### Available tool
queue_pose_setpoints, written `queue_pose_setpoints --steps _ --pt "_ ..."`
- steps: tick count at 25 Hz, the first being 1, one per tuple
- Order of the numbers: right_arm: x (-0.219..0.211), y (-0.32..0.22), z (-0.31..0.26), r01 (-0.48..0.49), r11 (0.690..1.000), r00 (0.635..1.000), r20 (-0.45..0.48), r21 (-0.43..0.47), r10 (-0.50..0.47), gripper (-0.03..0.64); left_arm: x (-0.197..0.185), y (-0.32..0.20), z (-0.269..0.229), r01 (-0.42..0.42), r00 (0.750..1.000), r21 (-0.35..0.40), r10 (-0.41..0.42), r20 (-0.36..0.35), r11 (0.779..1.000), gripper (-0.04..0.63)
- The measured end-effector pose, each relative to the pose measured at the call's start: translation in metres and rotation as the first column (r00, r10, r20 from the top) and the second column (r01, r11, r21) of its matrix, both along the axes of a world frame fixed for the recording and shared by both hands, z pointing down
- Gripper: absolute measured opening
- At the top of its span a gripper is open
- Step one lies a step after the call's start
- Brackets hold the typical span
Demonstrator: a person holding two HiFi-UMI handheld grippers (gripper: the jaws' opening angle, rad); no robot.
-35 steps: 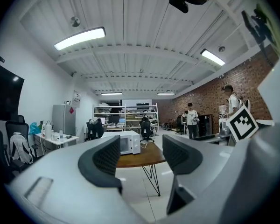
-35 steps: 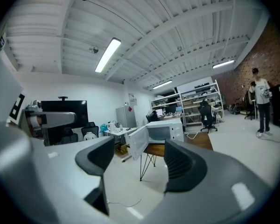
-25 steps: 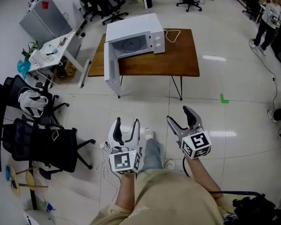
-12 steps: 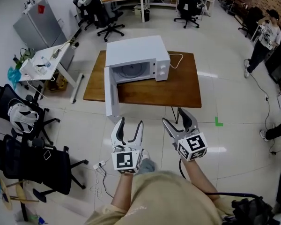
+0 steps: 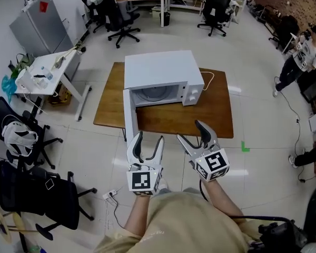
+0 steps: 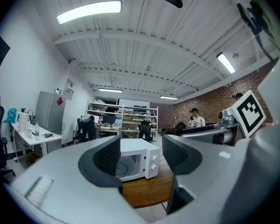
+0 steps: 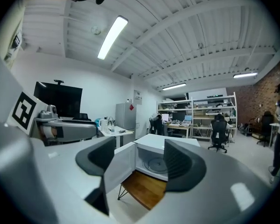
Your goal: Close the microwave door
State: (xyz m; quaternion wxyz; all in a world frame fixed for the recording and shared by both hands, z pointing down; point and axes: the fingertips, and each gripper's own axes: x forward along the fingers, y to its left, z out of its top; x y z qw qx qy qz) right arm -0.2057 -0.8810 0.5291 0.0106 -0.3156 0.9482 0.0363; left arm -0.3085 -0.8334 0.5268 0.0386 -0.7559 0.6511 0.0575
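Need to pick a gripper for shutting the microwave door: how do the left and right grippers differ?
The left gripper has a white shell; the right gripper looks grey. The left gripper sits just below the open door, the right gripper farther along the table. Both are open and empty.

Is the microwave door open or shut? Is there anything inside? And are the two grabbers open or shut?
Door: open, swung wide out to the side.
Microwave: nothing inside but its turntable.
Left gripper: open, holding nothing.
Right gripper: open, holding nothing.
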Motion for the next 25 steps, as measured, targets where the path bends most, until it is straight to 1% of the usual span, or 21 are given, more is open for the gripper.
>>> queue_pose_setpoints --steps 2,6,8,12,15,17,20,22,24,25 --pt "-0.011 -0.011 0.001 0.007 1.0 1.0 -0.009 -0.001 -0.007 0.318 -0.006 -0.022 -0.001 -0.019 1.0 0.03 0.019 0.002 0.999 0.284" --pt "0.002 -0.037 0.0 -0.018 0.999 1.0 0.014 -0.03 0.018 0.315 0.001 -0.04 -0.007 -0.028 0.999 0.024 0.027 0.018 0.999 0.284" --pt "0.011 -0.052 -0.004 -0.019 0.999 0.999 0.037 -0.038 0.02 0.314 0.002 -0.049 -0.01 -0.007 1.0 0.015 0.006 0.026 1.0 0.284" --pt "0.026 -0.07 -0.011 0.011 0.999 0.997 0.073 -0.05 -0.008 0.313 0.003 -0.056 -0.007 0.053 0.998 -0.033 -0.051 0.047 0.998 0.284" --pt "0.037 -0.082 -0.005 0.042 0.997 0.995 0.09 -0.068 -0.036 0.311 -0.005 -0.055 0.017 0.098 0.995 -0.108 -0.093 0.047 0.989 0.284" --pt "0.043 -0.085 -0.004 0.061 0.996 0.994 0.097 -0.069 -0.054 0.311 -0.022 -0.051 0.041 0.14 0.99 -0.178 -0.137 0.032 0.974 0.284" --pt "0.046 -0.088 -0.006 0.07 0.997 0.995 0.071 -0.034 -0.068 0.311 -0.058 -0.04 0.071 0.18 0.982 -0.271 -0.188 -0.001 0.945 0.284" --pt "0.048 -0.092 -0.006 0.081 0.996 0.995 0.067 -0.033 -0.079 0.311 -0.075 -0.034 0.089 0.153 0.985 -0.334 -0.172 -0.027 0.93 0.285" --pt "0.049 -0.094 -0.009 0.103 0.994 0.991 0.088 -0.031 -0.1 0.311 -0.083 -0.029 0.108 0.081 0.991 -0.399 -0.115 -0.063 0.913 0.285" --pt "0.049 -0.095 -0.011 0.111 0.994 0.99 0.096 -0.024 -0.108 0.311 -0.087 -0.028 0.117 0.039 0.993 -0.432 -0.083 -0.083 0.901 0.285"
